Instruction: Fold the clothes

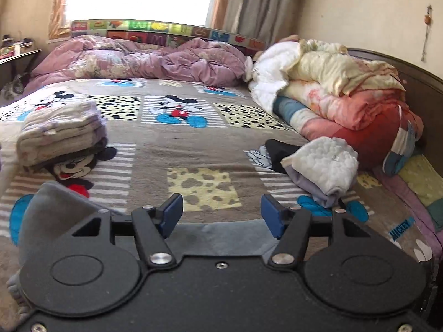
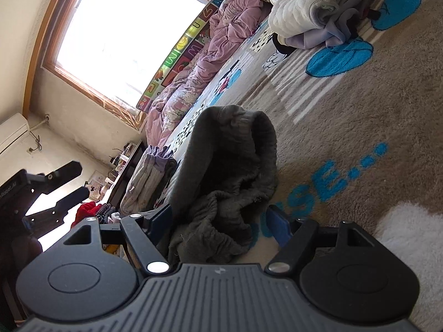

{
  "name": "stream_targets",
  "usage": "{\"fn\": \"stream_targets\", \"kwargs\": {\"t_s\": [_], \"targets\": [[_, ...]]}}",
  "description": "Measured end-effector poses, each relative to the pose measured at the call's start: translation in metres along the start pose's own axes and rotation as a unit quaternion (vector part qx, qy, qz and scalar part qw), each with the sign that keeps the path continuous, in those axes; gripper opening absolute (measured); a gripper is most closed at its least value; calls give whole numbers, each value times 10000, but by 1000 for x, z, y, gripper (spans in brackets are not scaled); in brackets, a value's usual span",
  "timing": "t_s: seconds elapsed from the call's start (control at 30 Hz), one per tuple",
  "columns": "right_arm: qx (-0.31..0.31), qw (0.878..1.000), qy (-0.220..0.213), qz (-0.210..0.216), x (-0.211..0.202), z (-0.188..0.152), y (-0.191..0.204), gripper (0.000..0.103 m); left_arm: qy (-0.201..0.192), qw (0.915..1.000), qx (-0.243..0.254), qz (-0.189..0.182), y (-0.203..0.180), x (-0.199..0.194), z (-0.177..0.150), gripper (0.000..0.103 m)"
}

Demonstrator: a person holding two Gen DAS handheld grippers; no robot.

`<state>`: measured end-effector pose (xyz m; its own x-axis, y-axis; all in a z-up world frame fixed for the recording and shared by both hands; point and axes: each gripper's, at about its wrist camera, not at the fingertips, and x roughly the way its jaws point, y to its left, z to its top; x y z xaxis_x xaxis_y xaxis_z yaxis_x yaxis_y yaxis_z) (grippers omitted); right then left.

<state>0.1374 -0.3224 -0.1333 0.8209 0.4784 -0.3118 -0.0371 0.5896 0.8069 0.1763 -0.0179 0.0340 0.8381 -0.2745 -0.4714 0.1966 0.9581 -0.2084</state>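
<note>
Both claws gape, left claw (image 1: pixel 221 215) and right claw (image 2: pixel 218 224) straddling grey sweatpants (image 2: pixel 229 171); pinch waistband edge squarely before folding.

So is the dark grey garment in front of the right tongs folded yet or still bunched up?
Still bunched up. The dark grey garment lies in a rumpled heap on the bed blanket, one part humped up, its gathered edge crumpled between the open right tongs.

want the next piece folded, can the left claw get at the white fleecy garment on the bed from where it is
Probably yes. The left claw is open with nothing between its fingers, and the blanket between it and the white fleecy garment is bare. The garment lies ahead, off to its right.
</note>
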Motion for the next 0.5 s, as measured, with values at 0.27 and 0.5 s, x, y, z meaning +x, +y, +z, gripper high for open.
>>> {"fn": "stream_targets", "kwargs": {"t_s": [0.27, 0.5], "targets": [[-487, 9985, -12, -249, 0, -6, 12, 75, 316, 9675, -2220, 1172, 121, -63, -58, 63], [-514, 9976, -131, -442, -4, -6, 12, 75, 770, 9463, -2859, 1299, 153, -54, -108, 64]]}}
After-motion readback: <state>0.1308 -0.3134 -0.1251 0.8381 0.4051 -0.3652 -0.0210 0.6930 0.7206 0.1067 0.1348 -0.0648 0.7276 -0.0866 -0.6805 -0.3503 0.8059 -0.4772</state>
